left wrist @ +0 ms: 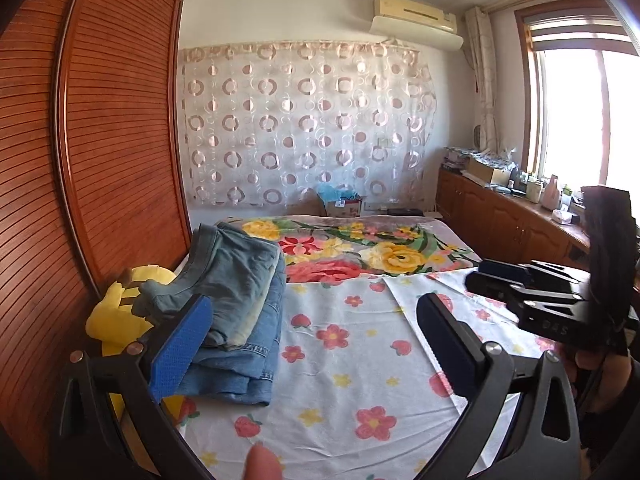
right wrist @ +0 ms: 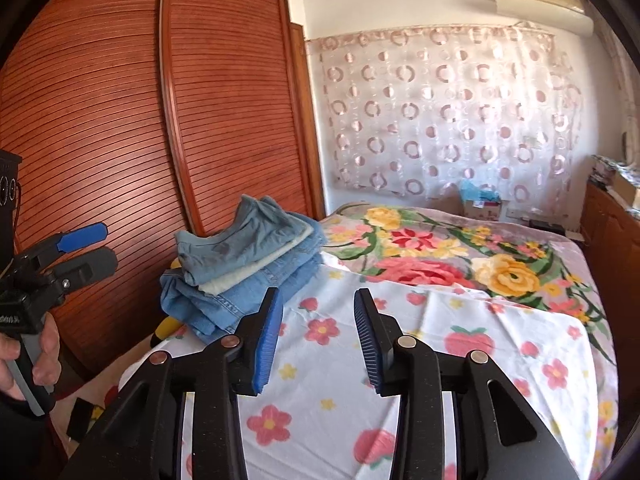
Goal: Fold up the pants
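Note:
A stack of folded blue denim pants (left wrist: 240,300) lies at the left side of the bed, next to the wardrobe; the right wrist view shows the pants (right wrist: 240,264) as several layers with a pale one between. My left gripper (left wrist: 316,300) stands wide open over the flowered sheet, just right of the stack, with nothing between its blue pads. My right gripper (right wrist: 317,294) is open too, empty, pointing over the sheet beside the stack. Each view catches the other tool: the right gripper (left wrist: 478,276) at the right edge, the left gripper (right wrist: 102,246) at the left, held by a hand (right wrist: 36,356).
A white sheet with flowers and strawberries (left wrist: 360,360) covers the near bed, a rose blanket (left wrist: 360,252) the far part. A slatted wooden wardrobe (left wrist: 100,140) stands close on the left, with a yellow plush toy (left wrist: 116,312) beside the stack. Cluttered cabinets (left wrist: 500,216) line the right wall.

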The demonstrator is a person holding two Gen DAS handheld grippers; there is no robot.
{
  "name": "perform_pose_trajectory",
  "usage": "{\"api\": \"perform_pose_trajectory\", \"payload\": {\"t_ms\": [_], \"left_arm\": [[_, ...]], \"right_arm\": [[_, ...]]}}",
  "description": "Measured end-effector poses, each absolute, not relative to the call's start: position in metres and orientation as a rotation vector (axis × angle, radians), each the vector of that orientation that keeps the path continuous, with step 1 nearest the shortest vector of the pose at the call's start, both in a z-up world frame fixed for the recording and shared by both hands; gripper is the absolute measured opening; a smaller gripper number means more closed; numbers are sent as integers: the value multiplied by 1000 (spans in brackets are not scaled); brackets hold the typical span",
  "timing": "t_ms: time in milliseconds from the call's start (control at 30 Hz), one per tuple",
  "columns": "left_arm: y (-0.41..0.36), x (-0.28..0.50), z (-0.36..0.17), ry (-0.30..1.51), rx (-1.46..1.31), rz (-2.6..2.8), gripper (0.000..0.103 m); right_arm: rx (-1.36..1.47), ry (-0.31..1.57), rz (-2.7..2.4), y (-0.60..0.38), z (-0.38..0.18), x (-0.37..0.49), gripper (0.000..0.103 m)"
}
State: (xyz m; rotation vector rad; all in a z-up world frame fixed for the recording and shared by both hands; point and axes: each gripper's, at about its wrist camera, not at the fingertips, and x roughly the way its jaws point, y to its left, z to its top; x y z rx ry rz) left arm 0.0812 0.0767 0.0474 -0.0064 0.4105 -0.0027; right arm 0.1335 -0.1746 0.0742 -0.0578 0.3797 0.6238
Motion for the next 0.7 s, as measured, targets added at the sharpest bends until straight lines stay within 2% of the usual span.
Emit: {"api": "perform_pose_trajectory", "payload": {"t_ms": [300,600,700], "left_arm": [[43,82,46,420,12,-79,102],[8,78,38,451,11,-126,102],[0,73,36,451,13,-128,102]], "right_arm": [[-33,373,515,-192,78,94,43],[-49,374,371,-191,73,53,66],[-37,377,338,-189,75,41,67]]}}
